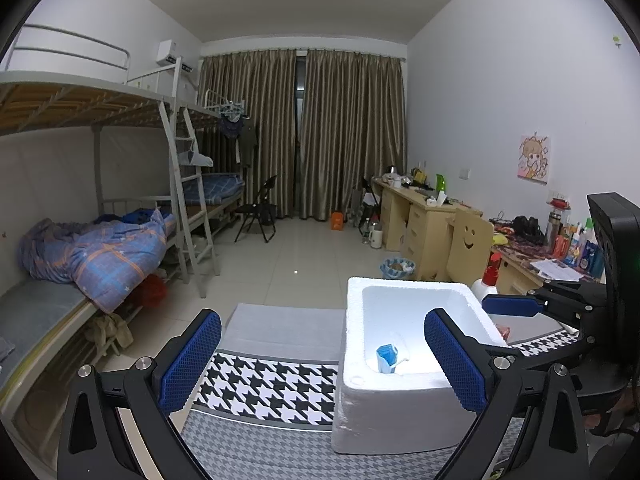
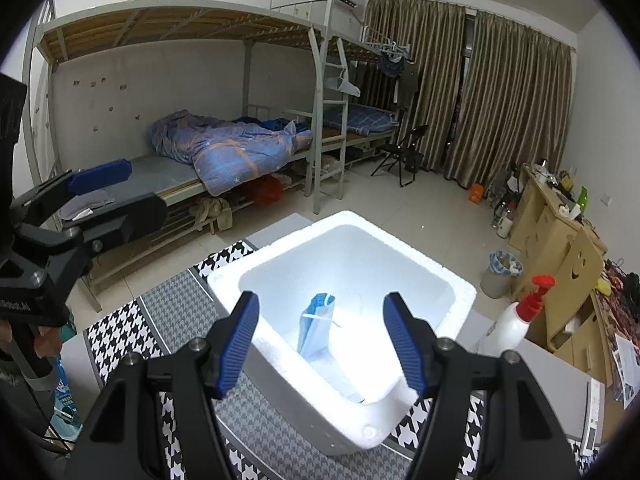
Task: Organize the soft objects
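One mask [image 2: 316, 328] already lies in the foam box [image 2: 460, 292] — both grippers [image 1: 322, 364] [image 2: 320, 344] spread, holding nothing — no other soft item visible.

The foam box [image 2: 344, 320] is open at the top with only a blue mask [image 2: 316, 332] inside, its walls block side entry, and a pump bottle [image 2: 516, 316] stands at its 3 o'clock.

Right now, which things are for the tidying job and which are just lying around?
For the job:
blue face mask
white foam box
left gripper, open
right gripper, open

Just lying around:
pump bottle
bin
blue quilt
folding chair
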Demonstrator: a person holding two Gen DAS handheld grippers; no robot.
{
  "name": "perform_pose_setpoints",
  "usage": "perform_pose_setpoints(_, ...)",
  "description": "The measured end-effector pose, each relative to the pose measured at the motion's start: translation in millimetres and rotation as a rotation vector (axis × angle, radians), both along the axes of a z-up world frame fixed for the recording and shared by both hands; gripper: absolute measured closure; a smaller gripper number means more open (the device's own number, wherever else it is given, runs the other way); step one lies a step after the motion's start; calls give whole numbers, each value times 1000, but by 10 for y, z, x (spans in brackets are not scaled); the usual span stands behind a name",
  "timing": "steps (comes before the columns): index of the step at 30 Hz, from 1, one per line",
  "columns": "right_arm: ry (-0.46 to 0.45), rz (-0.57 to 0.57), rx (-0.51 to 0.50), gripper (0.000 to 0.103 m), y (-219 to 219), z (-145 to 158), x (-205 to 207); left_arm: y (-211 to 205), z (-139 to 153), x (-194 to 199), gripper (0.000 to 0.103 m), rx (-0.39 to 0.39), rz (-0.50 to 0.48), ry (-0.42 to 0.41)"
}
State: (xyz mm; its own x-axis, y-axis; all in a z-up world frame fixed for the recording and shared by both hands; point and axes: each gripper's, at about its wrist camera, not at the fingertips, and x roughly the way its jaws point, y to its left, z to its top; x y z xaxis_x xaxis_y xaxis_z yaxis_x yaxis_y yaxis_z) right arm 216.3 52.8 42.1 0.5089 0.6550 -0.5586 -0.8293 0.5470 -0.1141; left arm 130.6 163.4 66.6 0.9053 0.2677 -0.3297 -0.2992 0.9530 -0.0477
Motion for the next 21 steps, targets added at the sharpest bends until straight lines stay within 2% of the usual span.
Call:
perform_pose_setpoints(7, 11, -6, 61, 12, -182, 65, -40, -94, 38, -74, 1, 11, -17, -11)
perform_pose_setpoints(9, 9, -20, 80, 3, -223, 92, -46, -113, 53, -94, 1, 9, -20, -18)
perform_pose_setpoints(21, -12, -67, 126, 1, -483, 164, -151, -258, 59, -148, 1, 17, -51, -31)
